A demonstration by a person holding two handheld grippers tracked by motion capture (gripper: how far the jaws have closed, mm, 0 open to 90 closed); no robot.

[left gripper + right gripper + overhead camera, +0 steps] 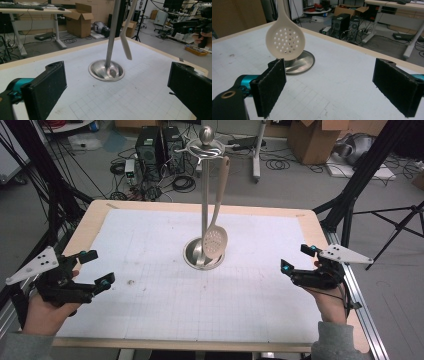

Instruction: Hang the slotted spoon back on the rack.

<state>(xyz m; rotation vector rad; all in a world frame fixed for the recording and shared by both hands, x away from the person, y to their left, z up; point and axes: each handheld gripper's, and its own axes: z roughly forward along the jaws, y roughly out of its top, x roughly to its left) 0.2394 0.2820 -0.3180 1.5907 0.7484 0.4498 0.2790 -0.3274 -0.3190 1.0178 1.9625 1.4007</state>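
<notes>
While the slotted spoon hangs from its stand to stay off the surface, both left tongs and right tongs gape wide, flanking it, well apart.

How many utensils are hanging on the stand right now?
1. A slotted spoon hangs from the stand at mid-table, on its right side in the high view, bowl just above the base. None seems hidden.

left claw showing black body, teal joints, grey plate | right claw matching | grey sleeves covering wrists
</notes>
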